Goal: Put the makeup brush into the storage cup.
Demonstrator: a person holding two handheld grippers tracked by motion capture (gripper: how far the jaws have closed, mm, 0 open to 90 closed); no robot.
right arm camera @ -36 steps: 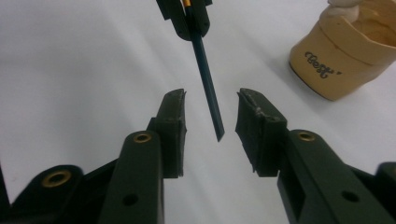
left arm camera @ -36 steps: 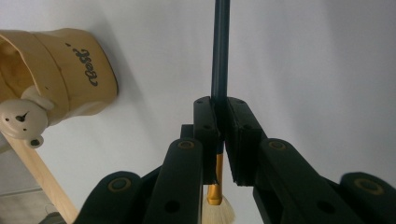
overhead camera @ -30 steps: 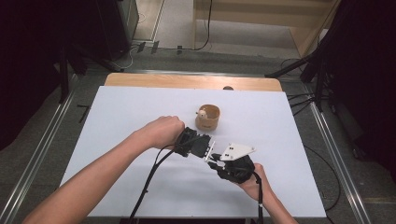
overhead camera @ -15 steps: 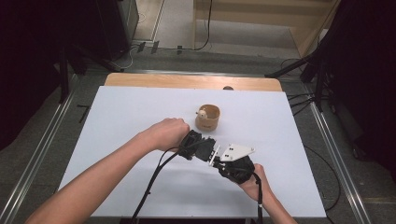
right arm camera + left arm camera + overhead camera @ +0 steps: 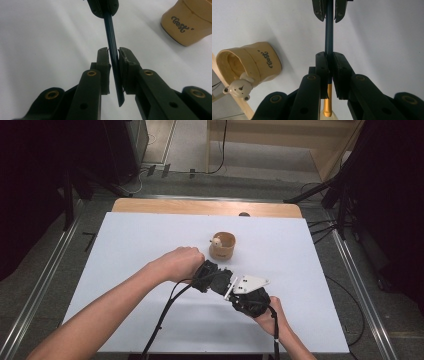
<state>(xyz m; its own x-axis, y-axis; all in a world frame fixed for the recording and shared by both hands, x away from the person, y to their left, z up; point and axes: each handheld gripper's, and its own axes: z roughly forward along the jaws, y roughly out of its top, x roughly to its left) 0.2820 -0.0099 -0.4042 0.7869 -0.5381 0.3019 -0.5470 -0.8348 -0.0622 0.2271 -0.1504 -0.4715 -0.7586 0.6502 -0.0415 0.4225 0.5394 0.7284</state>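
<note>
A thin dark blue brush [image 5: 329,37] with a gold ferrule and a pale tip spans both grippers above the white table [image 5: 130,270]. My left gripper [image 5: 328,56] is shut on it just ahead of the ferrule; from above it [image 5: 226,284] shows under the left hand. Facing it, my right gripper [image 5: 114,51] has the other end of the brush [image 5: 112,37] between its jaws. Those jaws have just been opening, and the handle lies slanted across a narrow gap. A tan cup [image 5: 222,246] with a small bear figure [image 5: 237,88] on its rim stands just beyond.
The wooden table edge [image 5: 205,207] lies at the far side. Black cables [image 5: 165,320] trail from both grippers toward the near edge. Metal rails [image 5: 45,285] run along the floor on both sides, and dark stands rise beyond them.
Both hands and the brush have drifted slightly toward the near right. The cup has stayed where it was.
</note>
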